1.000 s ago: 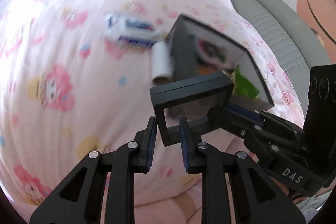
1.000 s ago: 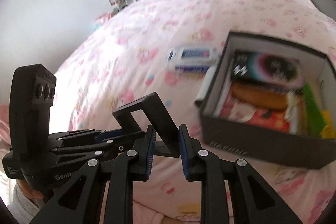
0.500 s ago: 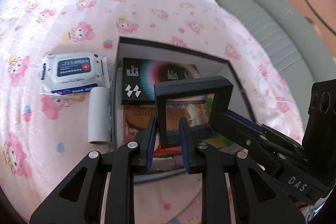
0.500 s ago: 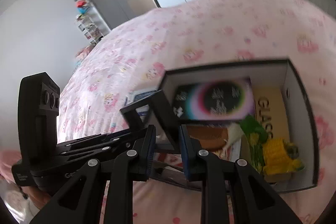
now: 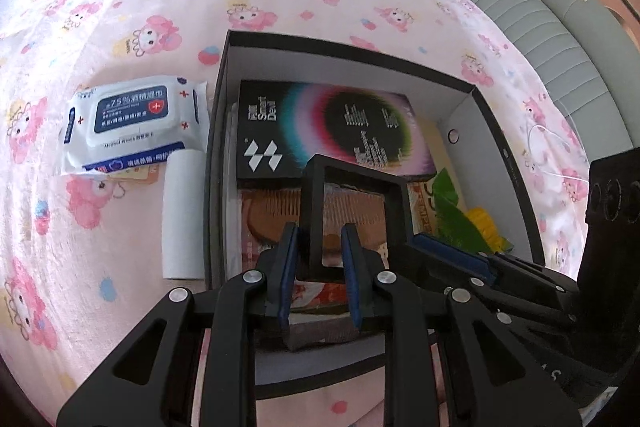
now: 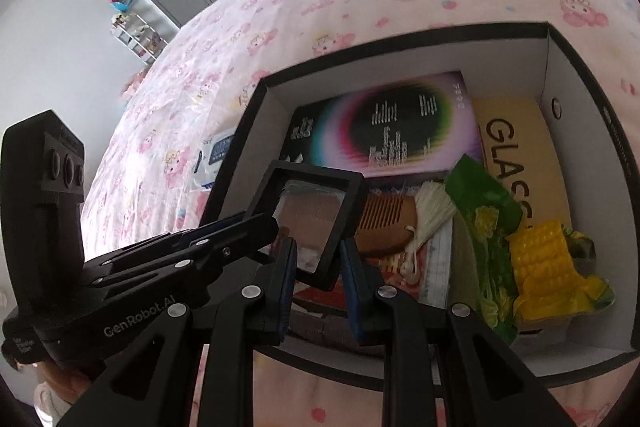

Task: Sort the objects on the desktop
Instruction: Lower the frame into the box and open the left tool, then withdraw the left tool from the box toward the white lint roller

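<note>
The black square frame (image 5: 352, 211) hung over the open box (image 5: 500, 115), pinched by both the left gripper (image 5: 318, 267) and right gripper (image 6: 318, 271). Only the left view showed the white roll (image 5: 182, 215) outside the box.

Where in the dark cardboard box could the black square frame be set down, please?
Little bare room. The dark cardboard box holds a black rainbow-print carton, a wooden comb, a yellow "GLASS" pack and a green corn packet. A strip of white floor shows along the far wall, behind the carton. Otherwise the black square frame must lie atop them.
</note>
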A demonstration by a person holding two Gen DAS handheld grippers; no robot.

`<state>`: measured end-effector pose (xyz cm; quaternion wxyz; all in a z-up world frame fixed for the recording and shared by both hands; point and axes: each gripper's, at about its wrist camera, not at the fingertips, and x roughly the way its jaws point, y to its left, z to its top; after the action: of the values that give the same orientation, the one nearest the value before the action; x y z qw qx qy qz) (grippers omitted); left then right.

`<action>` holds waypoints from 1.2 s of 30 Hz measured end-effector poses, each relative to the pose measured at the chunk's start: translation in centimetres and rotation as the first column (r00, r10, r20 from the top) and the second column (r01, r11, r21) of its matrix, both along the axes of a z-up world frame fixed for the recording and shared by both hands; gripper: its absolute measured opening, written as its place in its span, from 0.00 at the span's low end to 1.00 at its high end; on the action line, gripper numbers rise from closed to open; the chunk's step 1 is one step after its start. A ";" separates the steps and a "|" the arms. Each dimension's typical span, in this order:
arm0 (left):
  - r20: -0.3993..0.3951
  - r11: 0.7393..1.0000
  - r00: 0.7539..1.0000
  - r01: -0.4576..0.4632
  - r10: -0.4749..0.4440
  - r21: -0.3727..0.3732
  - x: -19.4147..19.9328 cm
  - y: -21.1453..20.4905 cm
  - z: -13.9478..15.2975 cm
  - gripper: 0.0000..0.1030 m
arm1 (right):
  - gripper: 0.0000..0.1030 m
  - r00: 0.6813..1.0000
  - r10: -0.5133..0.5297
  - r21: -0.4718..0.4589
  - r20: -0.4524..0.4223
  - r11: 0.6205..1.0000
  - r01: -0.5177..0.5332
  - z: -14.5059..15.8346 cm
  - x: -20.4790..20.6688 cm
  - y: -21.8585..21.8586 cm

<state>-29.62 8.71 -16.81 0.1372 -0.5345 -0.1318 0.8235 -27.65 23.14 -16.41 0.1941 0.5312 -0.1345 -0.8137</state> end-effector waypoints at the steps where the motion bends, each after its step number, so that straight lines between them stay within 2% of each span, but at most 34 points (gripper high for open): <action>1: 0.004 1.000 1.000 -0.001 0.002 -0.007 0.1 0.1 -0.1 0.19 | 0.20 1.000 0.001 0.007 0.013 1.000 -0.001 -0.3 0.0 -0.1; 6: 0.032 0.998 0.999 -0.027 0.029 -0.053 0.6 0.1 -0.7 0.19 | 0.20 0.998 0.013 0.028 0.057 1.000 -0.014 -1.4 0.1 -0.7; 13: 0.031 0.997 0.999 -0.037 0.039 -0.067 0.8 0.1 -0.5 0.19 | 0.20 1.000 -0.025 0.077 0.014 0.997 0.024 -1.0 0.2 -0.2; 17: 0.033 0.995 0.998 -0.052 0.055 -0.080 0.9 0.0 -0.7 0.18 | 0.19 0.999 -0.003 0.042 0.036 0.999 0.001 -1.8 -0.2 -0.6; 21: 0.027 0.995 0.996 -0.084 0.085 -0.061 1.3 -0.9 -0.5 0.18 | 0.19 0.999 0.017 -0.011 0.050 1.000 -0.017 -2.2 -0.5 -0.8; 26: 0.021 0.995 0.996 -0.084 0.085 -0.051 2.2 -1.3 -0.1 0.19 | 0.19 0.998 0.048 -0.016 0.044 0.999 -0.047 -1.9 -0.3 -1.3; 29: -0.002 0.996 0.996 -0.091 0.091 -0.021 3.3 -2.0 0.6 0.19 | 0.19 0.999 0.009 -0.028 -0.044 1.000 -0.011 -0.1 0.3 -0.6; 31: -0.025 0.995 0.995 -0.102 0.102 0.003 4.3 -2.6 1.1 0.19 | 0.19 0.991 -0.005 0.011 -0.136 1.000 0.007 1.7 1.2 -0.2; 36: -0.081 0.993 0.990 -0.107 0.111 0.051 7.7 -4.4 2.9 0.19 | 0.21 0.976 0.041 0.061 -0.213 0.998 -0.029 4.1 4.5 -1.3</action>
<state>-21.95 4.29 -13.88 0.1097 -0.4882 -0.1741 0.8482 -23.18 21.80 -12.34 0.2064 0.4483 -0.0803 -0.8660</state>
